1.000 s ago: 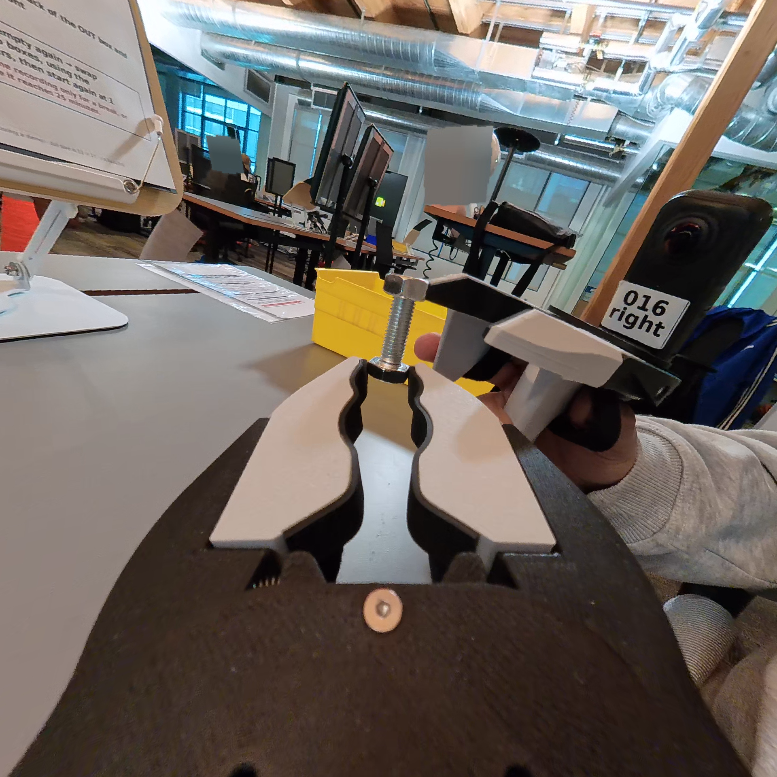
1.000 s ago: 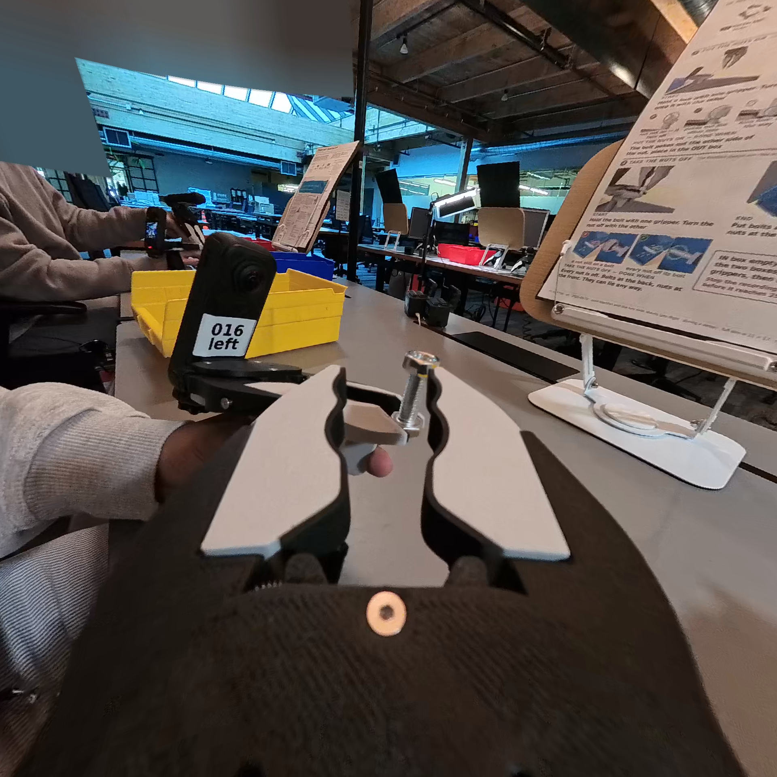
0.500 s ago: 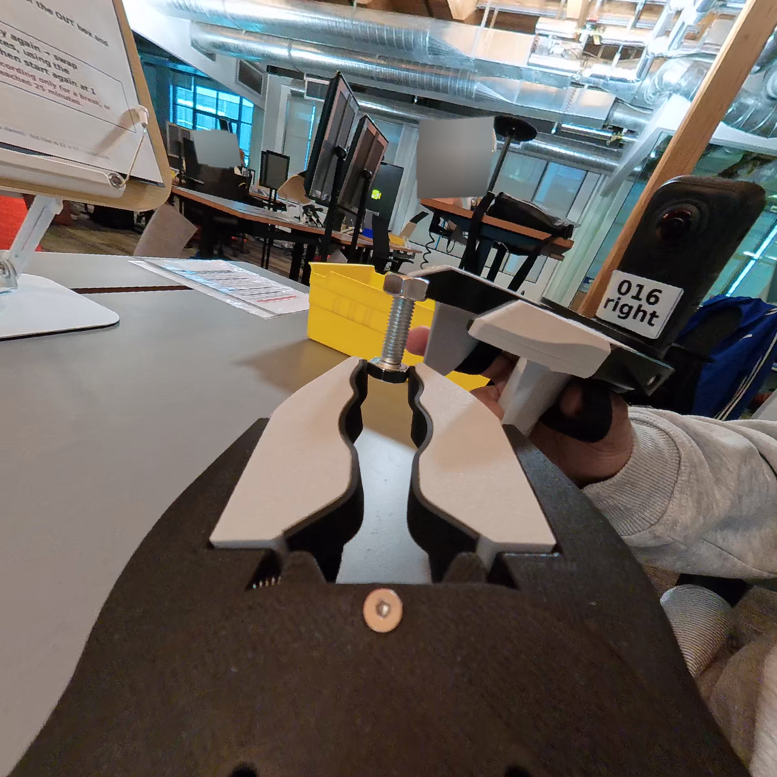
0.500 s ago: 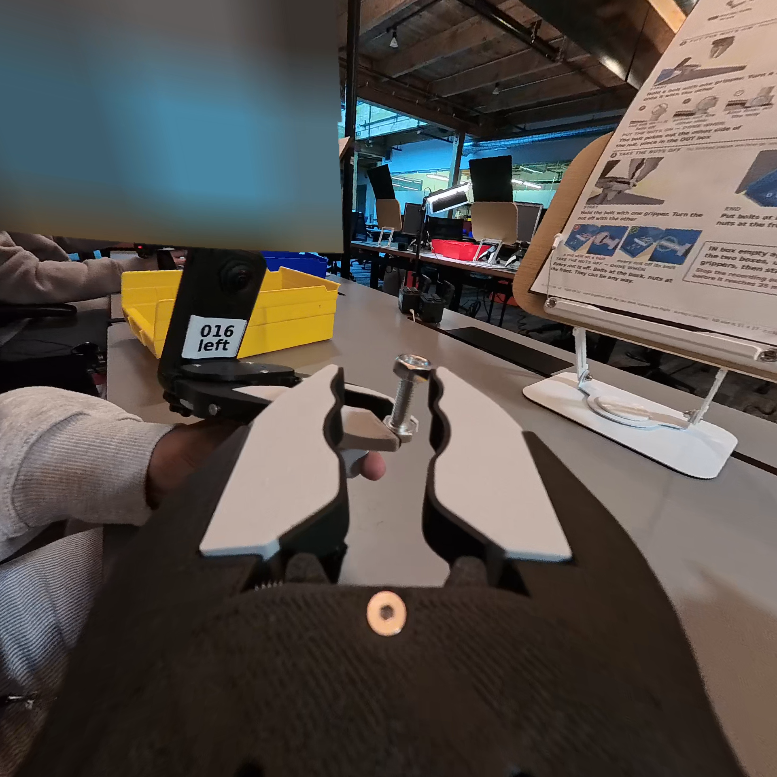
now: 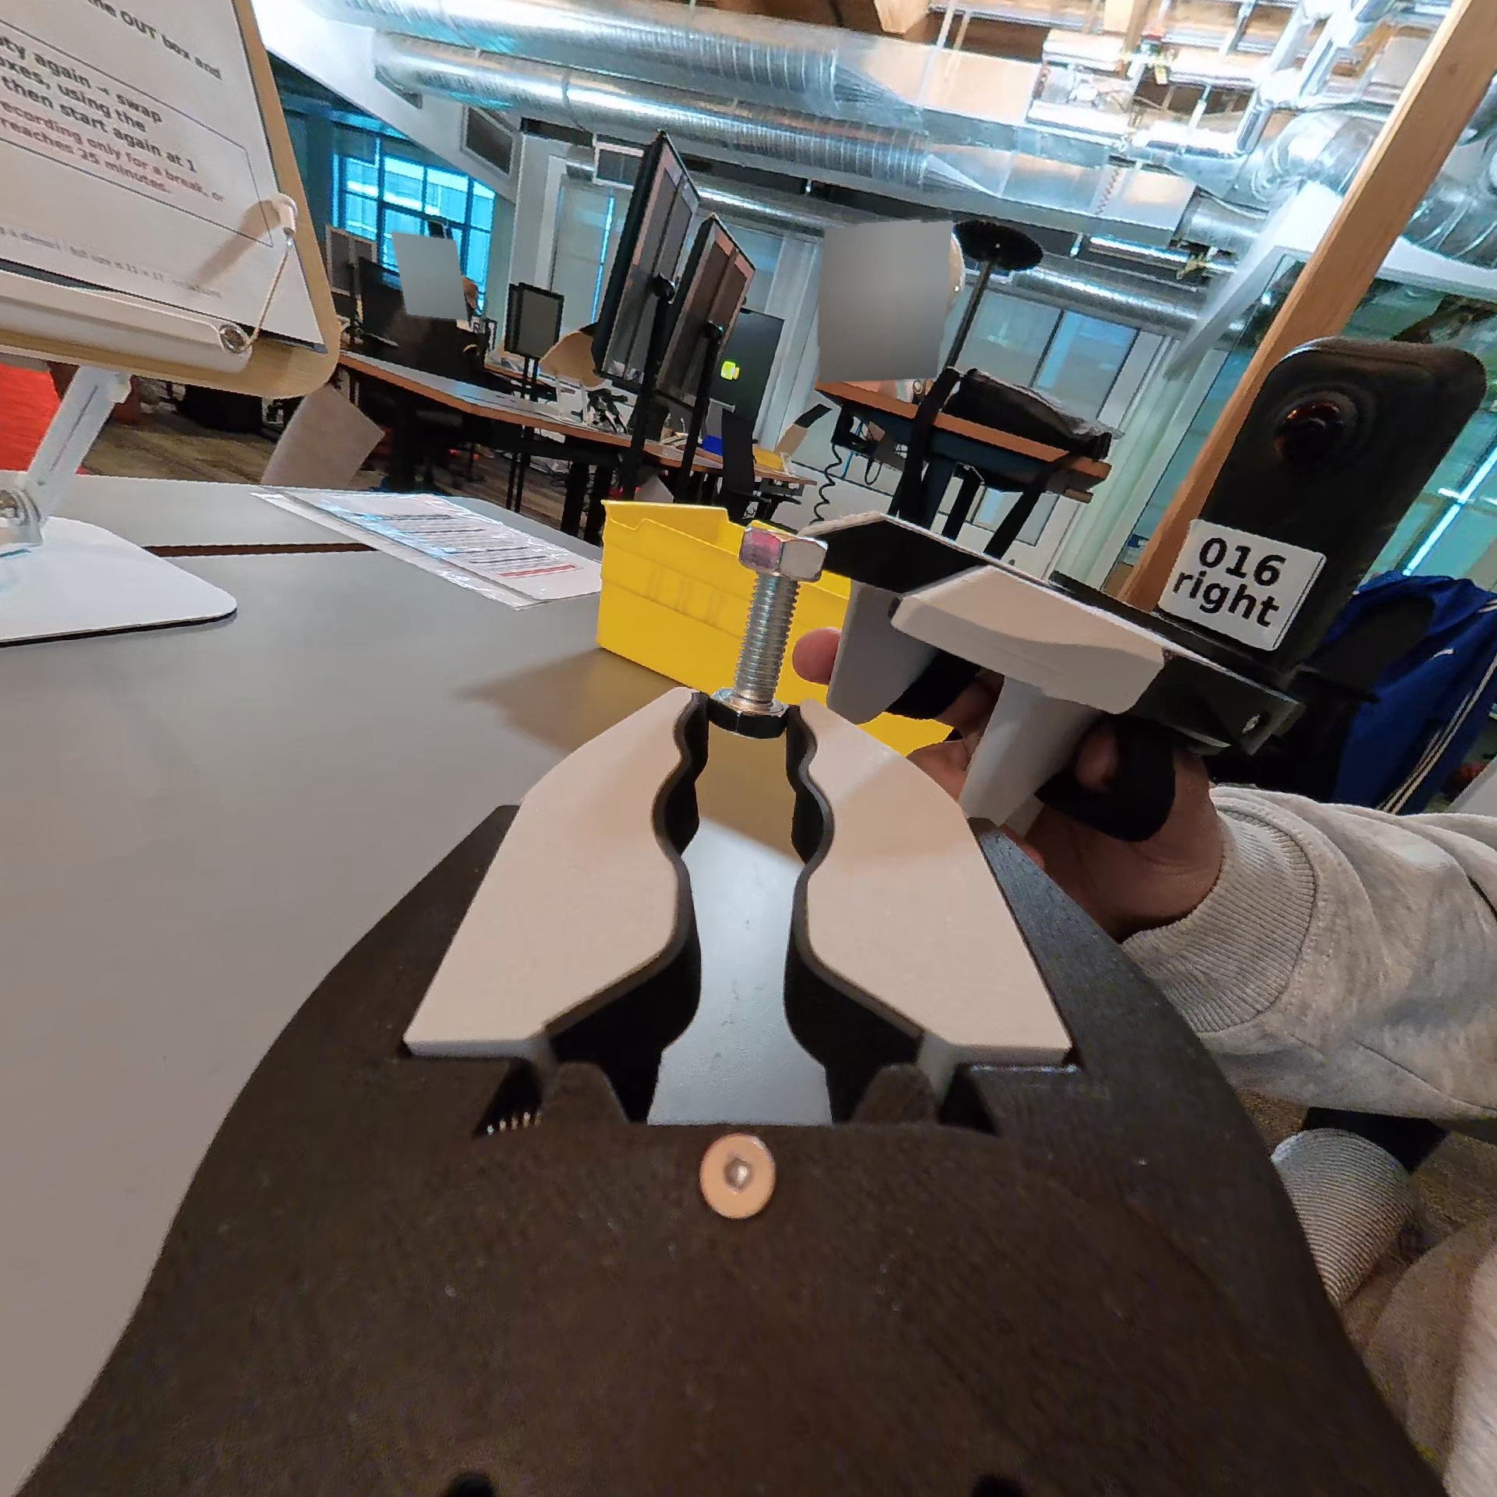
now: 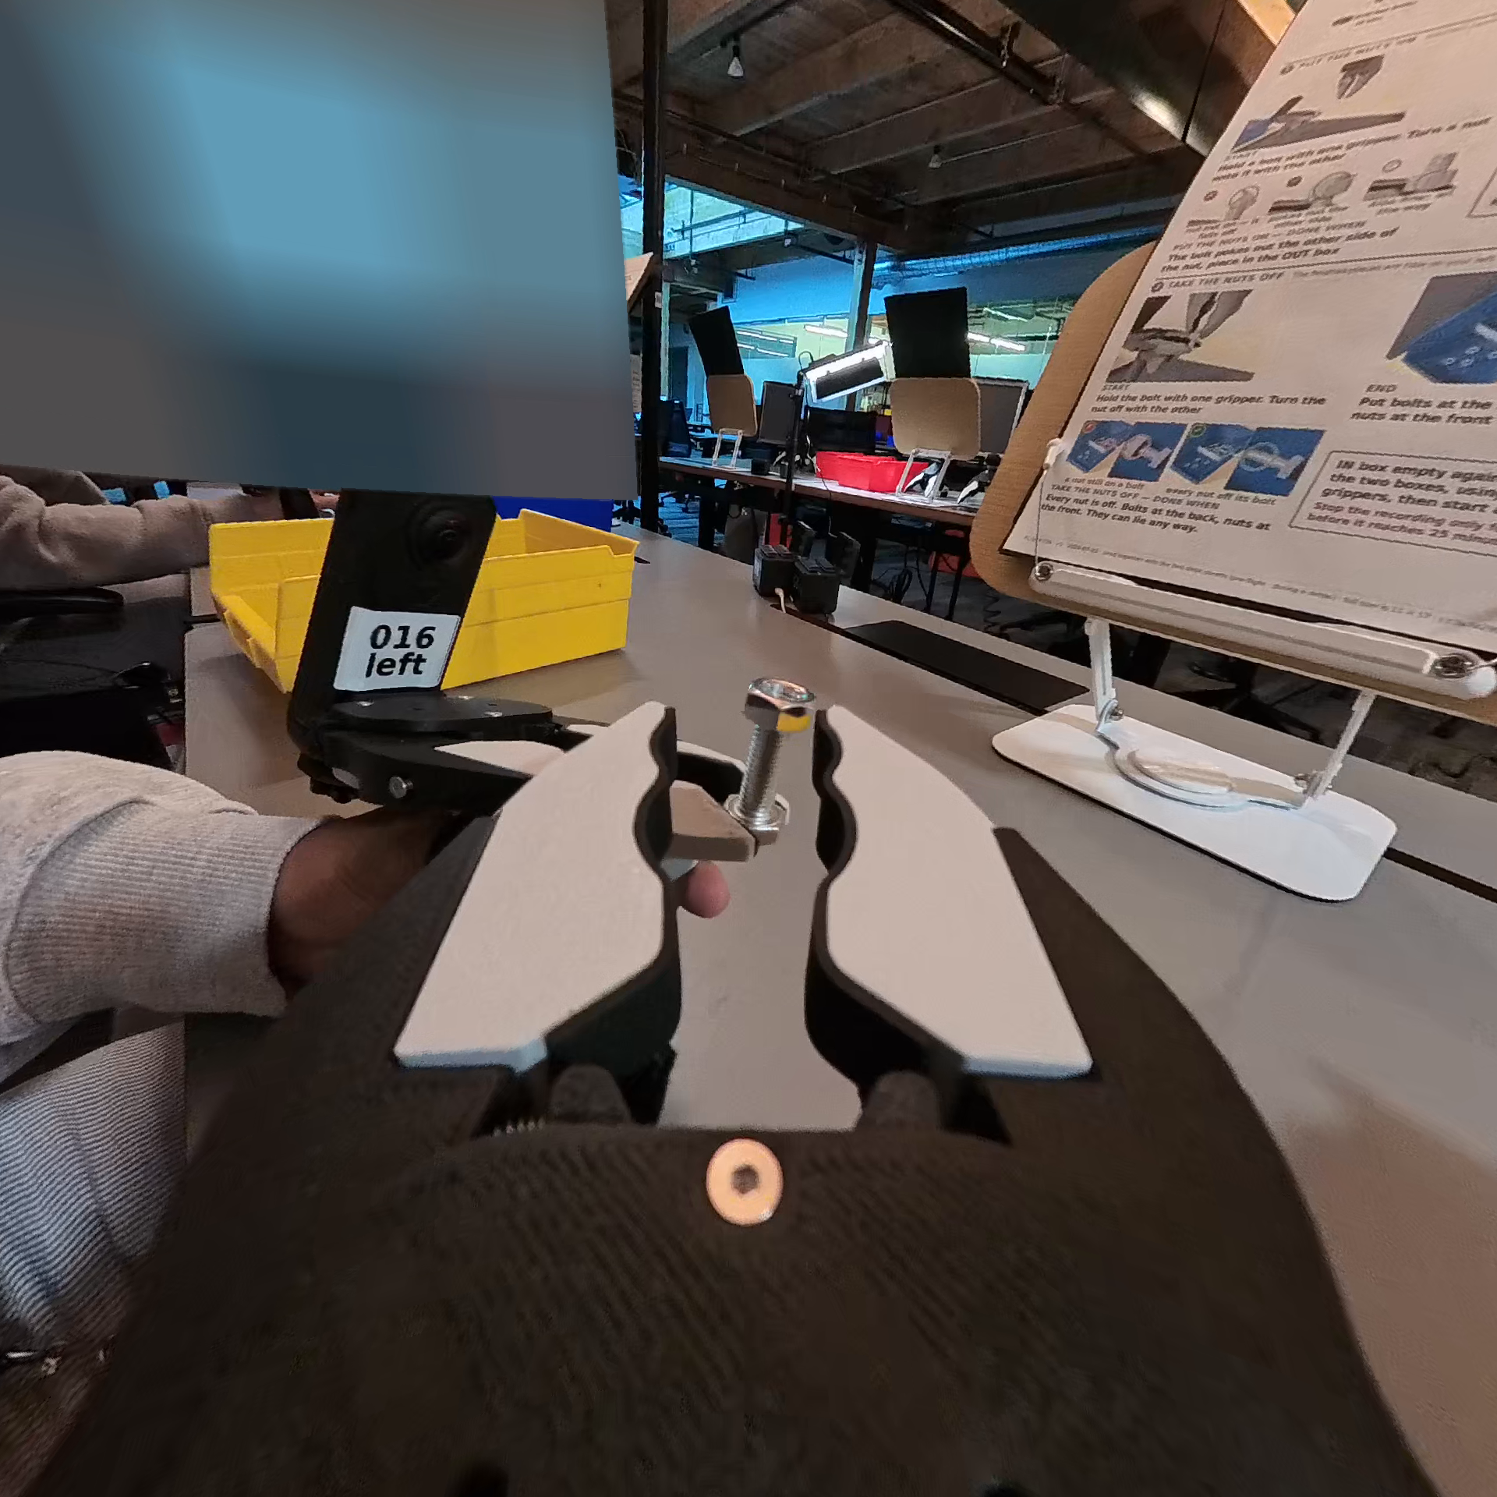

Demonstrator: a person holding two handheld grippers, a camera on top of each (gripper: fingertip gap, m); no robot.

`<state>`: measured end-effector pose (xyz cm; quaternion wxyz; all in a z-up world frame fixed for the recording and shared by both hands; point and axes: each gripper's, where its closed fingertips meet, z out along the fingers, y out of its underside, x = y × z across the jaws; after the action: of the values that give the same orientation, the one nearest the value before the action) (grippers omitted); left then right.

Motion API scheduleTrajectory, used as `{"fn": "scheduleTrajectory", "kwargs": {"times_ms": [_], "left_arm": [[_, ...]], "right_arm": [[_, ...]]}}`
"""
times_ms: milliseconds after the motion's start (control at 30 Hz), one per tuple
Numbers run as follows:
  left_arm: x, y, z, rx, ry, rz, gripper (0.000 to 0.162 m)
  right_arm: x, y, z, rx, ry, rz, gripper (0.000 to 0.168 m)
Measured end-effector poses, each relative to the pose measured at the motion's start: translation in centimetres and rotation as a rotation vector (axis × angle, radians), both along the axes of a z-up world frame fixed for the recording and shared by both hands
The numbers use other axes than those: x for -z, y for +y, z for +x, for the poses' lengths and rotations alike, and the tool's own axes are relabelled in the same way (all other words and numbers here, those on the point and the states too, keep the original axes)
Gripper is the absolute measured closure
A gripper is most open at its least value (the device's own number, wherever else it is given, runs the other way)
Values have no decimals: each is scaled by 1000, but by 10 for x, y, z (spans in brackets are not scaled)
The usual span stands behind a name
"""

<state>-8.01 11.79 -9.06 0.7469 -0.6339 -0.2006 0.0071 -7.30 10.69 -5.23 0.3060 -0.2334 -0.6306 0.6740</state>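
In the left wrist view the left gripper is clamped, as it was a second ago, on the nut of an upright bolt, while the right gripper has drawn nearer, one fingertip now beside the bolt head, with the yellow bin just beyond and bare grey table to the left. The right wrist view alone shows the right gripper's jaws parted either side of the bolt head, apart from it, the left gripper's finger pinching the nut from the left, and a document stand to the right, with open tabletop between.
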Motion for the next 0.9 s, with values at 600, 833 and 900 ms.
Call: {"fn": "scheduleTrajectory", "kwargs": {"times_ms": [600, 833, 900], "left_arm": [[1, 1, 1, 5, 0, -3, 143], [1, 0, 0, -2, -4, -4, 142], [1, 0, -1, -4, -7, -2, 143]], "right_arm": [[1, 2, -3, 14, -12, -5, 132], [3, -3, 1, -12, -13, 19, 138], [3, -2, 1, -12, -10, 25, 143]]}}
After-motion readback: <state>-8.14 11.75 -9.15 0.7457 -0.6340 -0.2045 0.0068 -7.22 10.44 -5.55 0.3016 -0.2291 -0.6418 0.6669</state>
